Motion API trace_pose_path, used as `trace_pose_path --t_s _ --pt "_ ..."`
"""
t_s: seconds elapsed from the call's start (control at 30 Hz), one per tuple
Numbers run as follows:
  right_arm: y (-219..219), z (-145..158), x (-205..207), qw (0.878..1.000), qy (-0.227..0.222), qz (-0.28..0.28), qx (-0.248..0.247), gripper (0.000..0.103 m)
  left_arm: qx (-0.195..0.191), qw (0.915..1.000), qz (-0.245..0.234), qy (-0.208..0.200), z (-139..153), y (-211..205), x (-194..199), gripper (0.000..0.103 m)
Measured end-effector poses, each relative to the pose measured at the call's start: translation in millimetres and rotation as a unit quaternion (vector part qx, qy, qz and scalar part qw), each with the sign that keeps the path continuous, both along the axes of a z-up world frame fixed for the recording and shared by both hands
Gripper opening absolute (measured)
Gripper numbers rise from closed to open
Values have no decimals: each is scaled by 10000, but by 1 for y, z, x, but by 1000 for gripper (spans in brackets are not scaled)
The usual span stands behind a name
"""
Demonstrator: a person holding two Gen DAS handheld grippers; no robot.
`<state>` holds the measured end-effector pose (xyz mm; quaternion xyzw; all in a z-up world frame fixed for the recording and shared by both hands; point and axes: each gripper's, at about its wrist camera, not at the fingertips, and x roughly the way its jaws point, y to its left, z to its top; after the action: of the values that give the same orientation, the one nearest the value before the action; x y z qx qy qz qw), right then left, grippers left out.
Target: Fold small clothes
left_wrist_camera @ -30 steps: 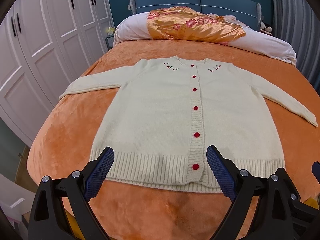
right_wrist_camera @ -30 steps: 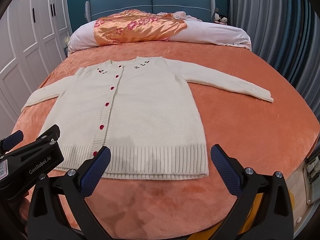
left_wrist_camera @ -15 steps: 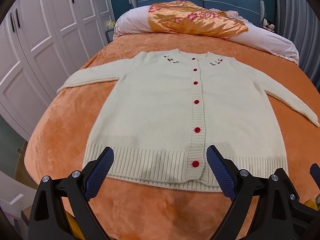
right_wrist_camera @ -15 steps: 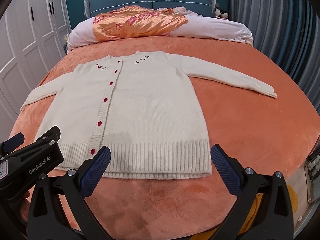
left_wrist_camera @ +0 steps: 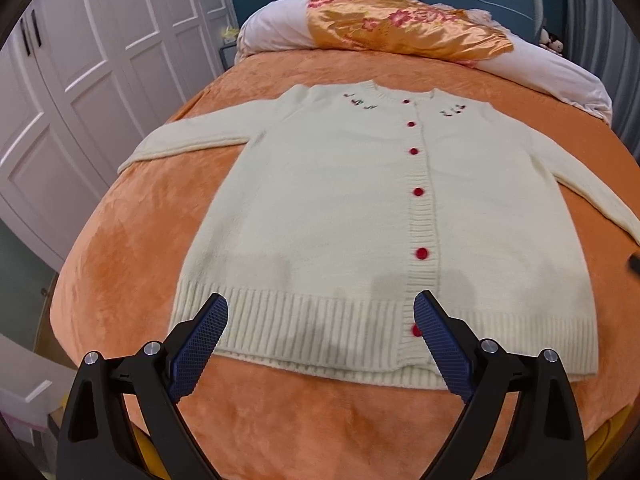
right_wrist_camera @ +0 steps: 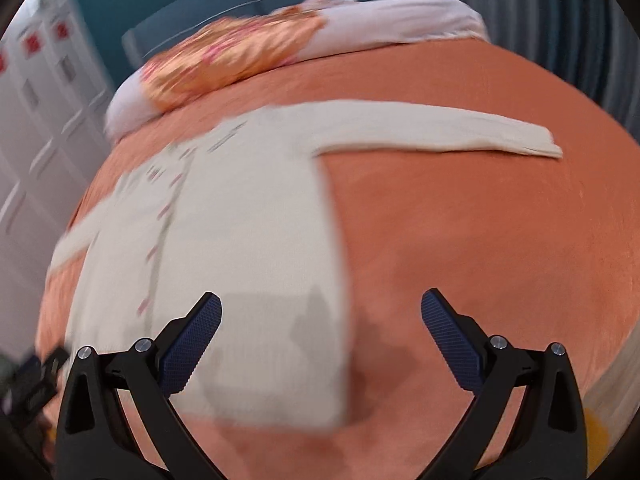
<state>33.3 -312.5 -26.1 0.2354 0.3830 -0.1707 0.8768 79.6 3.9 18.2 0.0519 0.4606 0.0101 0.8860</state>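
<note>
A cream knitted cardigan with red buttons [left_wrist_camera: 360,216] lies flat, buttoned, across the middle of the frame on an orange plush bedspread [left_wrist_camera: 132,264]. It looks soft, light and limp, likely to sag and stretch; the ribbed hem [left_wrist_camera: 304,320] or the cuffs give the firmest hold. The left gripper [left_wrist_camera: 320,332] and right gripper [right_wrist_camera: 320,332] hover spread wide, holding nothing
</note>
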Motion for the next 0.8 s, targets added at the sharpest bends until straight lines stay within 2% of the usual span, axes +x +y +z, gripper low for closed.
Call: trace_pose_path --t_s 0.07,0.13,0.2,0.33,0.4,0.53,0.63,0.67,0.7,0.77,0.8 --pt "-45 -6 6 9993 -71 -332 162 98 -123 9998 -74 121 -5 3 3 92" --pt "-92 -12 17 9978 -77 -634 185 93 -217 9994 -128 250 -10 5 7 92" --pt "-134 -20 29 9961 -41 -831 300 79 -242 9992 -133 274 -14 6 9 92" --pt "-198 -40 42 9881 -62 -1321 787 74 -208 9995 -44 251 -16 7 14 92" --pt "-224 -54 44 9802 -32 -1682 1047 72 -155 9996 -16 244 -16 7 17 92" --pt "-252 -74 50 9684 -36 -2024 1453 58 -62 9998 5 213 -16 8 25 92" --pt "-262 -73 59 9620 -101 -2237 1564 46 -115 9995 22 280 -18 12 32 92" --pt "-265 -69 64 9604 -141 -2273 1602 30 -146 9994 51 316 -19 14 35 92" --pt "-264 -61 76 9596 -198 -2269 1653 16 -175 9992 90 338 -21 16 37 92" --pt "-259 -38 96 9644 -420 -2139 1496 10 -251 9989 184 360 -22 20 41 92" --pt "-247 -17 114 9714 -621 -1861 1336 9 -288 9987 223 344 -22 22 43 92"
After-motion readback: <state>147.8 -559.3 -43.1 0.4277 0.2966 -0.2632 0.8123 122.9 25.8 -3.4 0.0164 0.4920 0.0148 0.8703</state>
